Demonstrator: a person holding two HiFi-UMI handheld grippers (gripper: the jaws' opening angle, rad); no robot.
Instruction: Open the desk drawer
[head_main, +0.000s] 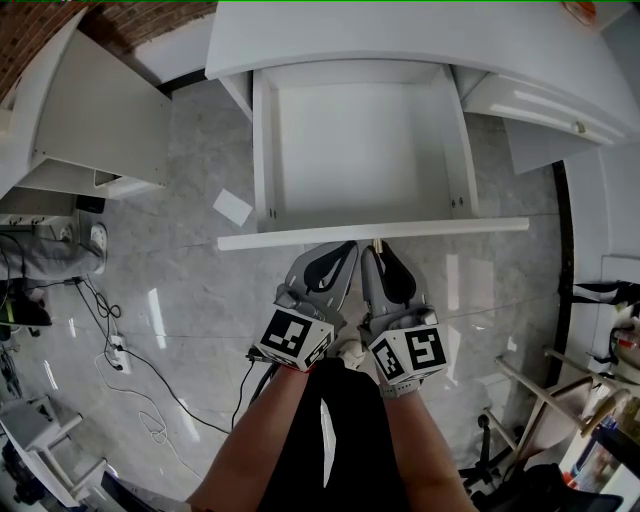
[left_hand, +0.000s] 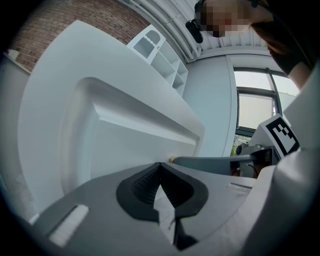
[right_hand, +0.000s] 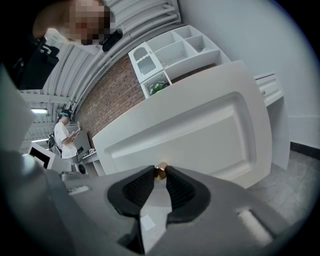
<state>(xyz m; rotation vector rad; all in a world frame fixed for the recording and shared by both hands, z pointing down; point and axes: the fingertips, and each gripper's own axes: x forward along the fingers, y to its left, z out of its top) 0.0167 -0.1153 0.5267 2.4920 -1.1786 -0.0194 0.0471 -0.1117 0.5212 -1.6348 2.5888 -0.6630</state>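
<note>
Right claw (head_main: 378, 250) clenched on the brass knob (right_hand: 160, 171)
Drawer (head_main: 264, 150) stands pulled out (task looks done); left claw (left_hand: 160, 166) closed, empty.

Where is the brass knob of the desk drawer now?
In the right gripper view the brass knob sits at centre, pinched by the jaw tips of the right gripper, on the white drawer front of the pulled-out drawer.

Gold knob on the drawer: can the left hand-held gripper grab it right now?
Probably not. The right hand-held gripper is clamped on the knob, covering both its sides. The left hand-held gripper sits close beside it with jaws together, so no free spot seems left.
</note>
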